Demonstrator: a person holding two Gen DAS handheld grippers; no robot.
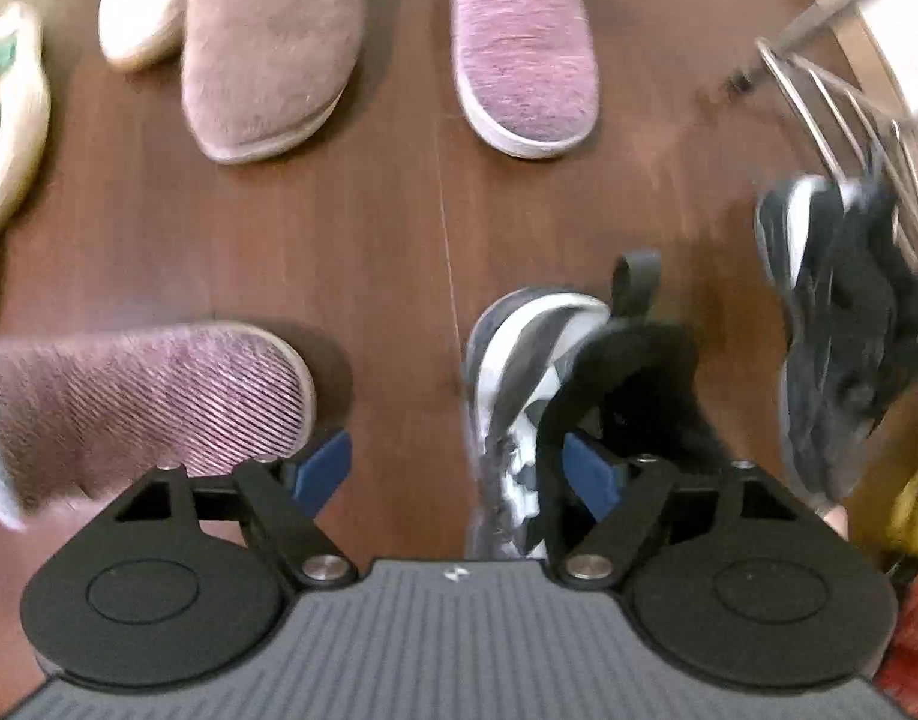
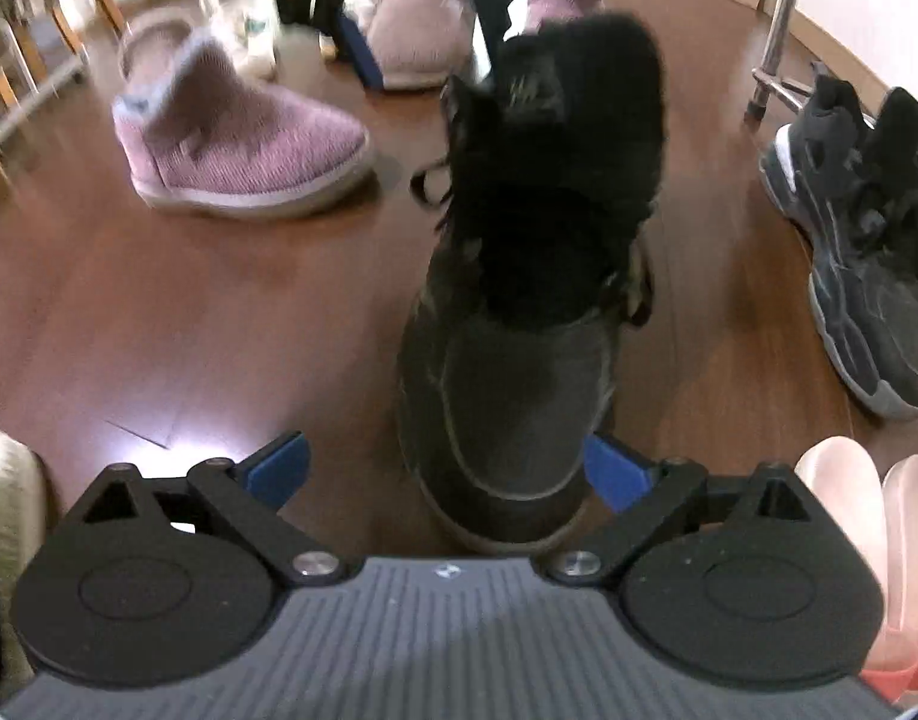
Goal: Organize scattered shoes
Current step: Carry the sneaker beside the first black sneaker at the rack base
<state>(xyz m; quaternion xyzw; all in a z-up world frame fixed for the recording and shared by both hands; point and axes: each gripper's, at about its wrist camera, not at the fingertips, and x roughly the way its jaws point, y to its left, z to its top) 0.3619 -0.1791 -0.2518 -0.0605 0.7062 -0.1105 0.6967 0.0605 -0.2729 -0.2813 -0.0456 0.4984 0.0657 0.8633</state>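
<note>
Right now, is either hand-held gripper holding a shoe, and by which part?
Neither. The right hand-held gripper is open around the black boot's toe, not clamped. The left hand-held gripper is open and empty.

A room with a dark brown wooden floor

The wooden floor (image 2: pixel 177 312) is smooth and shiny, and a bright white patch of light (image 2: pixel 177 438) shines on it near the bottom. A pale wall (image 2: pixel 849 6) runs along the far right side. A silver metal rack (image 1: pixel 843 102) with thin bars stands by that wall. Far back on the left are blurry wooden chair legs (image 2: pixel 57 18).
</note>
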